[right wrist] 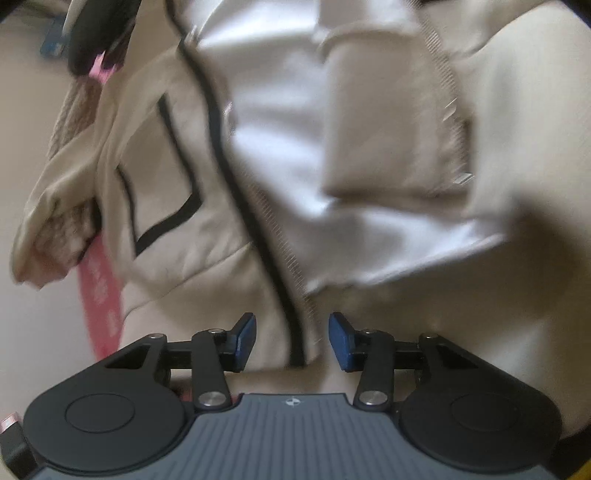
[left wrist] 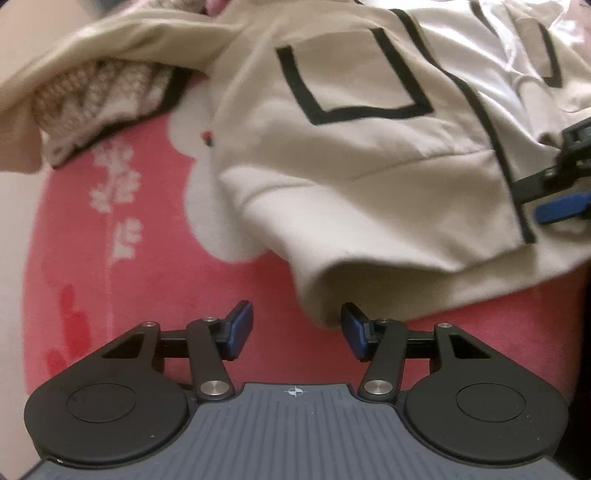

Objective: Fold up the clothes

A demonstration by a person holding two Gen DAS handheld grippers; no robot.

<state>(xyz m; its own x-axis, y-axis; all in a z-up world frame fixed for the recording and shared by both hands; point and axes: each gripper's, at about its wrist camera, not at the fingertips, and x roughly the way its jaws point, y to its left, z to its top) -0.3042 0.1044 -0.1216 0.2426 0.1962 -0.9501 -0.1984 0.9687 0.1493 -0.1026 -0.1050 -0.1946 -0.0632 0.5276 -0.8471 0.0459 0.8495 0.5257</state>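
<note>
Pink floral bedding (left wrist: 147, 266) is spread beneath a beige jacket (left wrist: 369, 147) with black trim. At its hem, the left gripper (left wrist: 297, 330) is seen released, with a fabric corner between its jaws; the right gripper (right wrist: 291, 341) is likewise unclenched astride the zipper edge (right wrist: 273, 266).

Pink blanket (left wrist: 155, 258) with pale flower print (left wrist: 116, 192) and a big white patch (left wrist: 207, 177), spread flat, darker red shapes (left wrist: 74, 321) near its lower left. Beige surface (left wrist: 14, 258) beside it at left. Right wrist view: pink strip (right wrist: 99, 295), blurred dark object (right wrist: 96, 33) top left, blue bit (right wrist: 51, 40) beside it.
</note>
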